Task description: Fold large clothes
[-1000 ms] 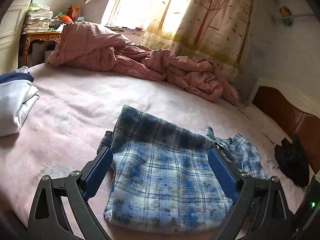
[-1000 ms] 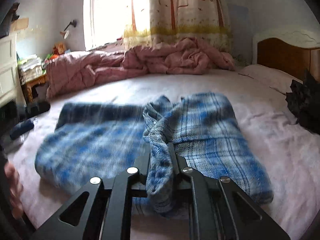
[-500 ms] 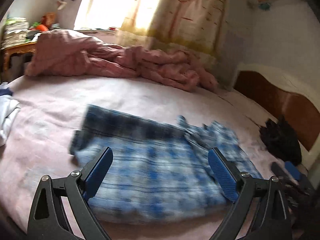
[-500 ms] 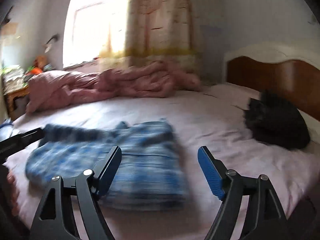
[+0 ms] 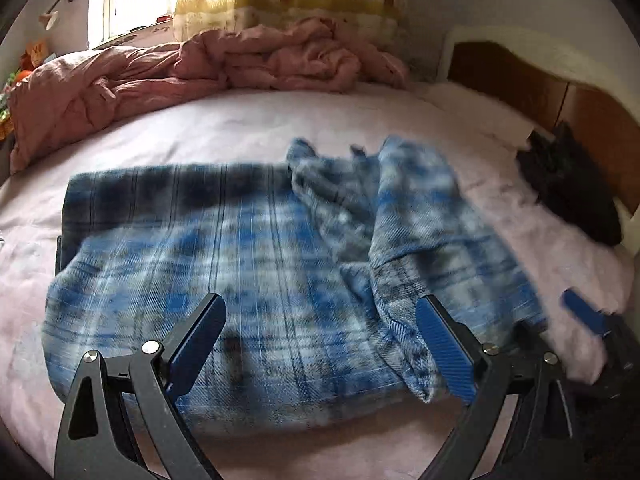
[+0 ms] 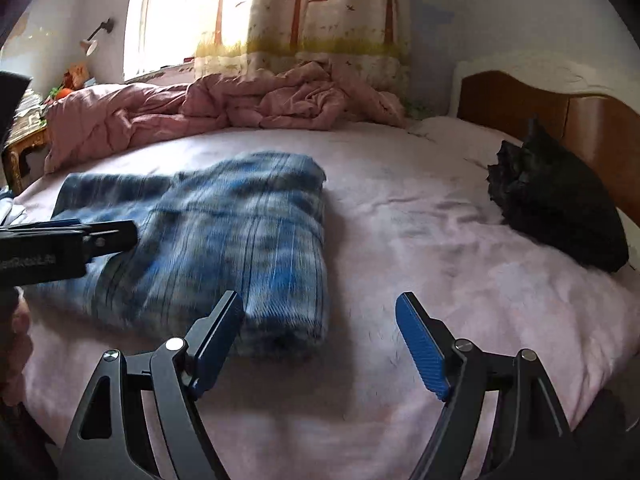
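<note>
Tongs, left point(image 5: 320, 344) and right point(image 6: 320, 340), gape empty; only left view shows shirt's point(image 5: 248, 264) rumpled sleeve

A home bedroom: wide bed point(image 6: 440, 248) under a pink sheet, wooden headboard point(image 6: 560, 116), crumpled pink quilt point(image 6: 224, 112) by the sunlit window point(image 6: 180, 20), tree-printed curtain point(image 6: 328, 12), wall lamp point(image 6: 90, 42).

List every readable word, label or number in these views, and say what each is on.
Only one text shows: white lettering on the black body of the left tool, seen in the right wrist view. It is blurred and cut off at the frame edge, so it cannot be read.
</note>
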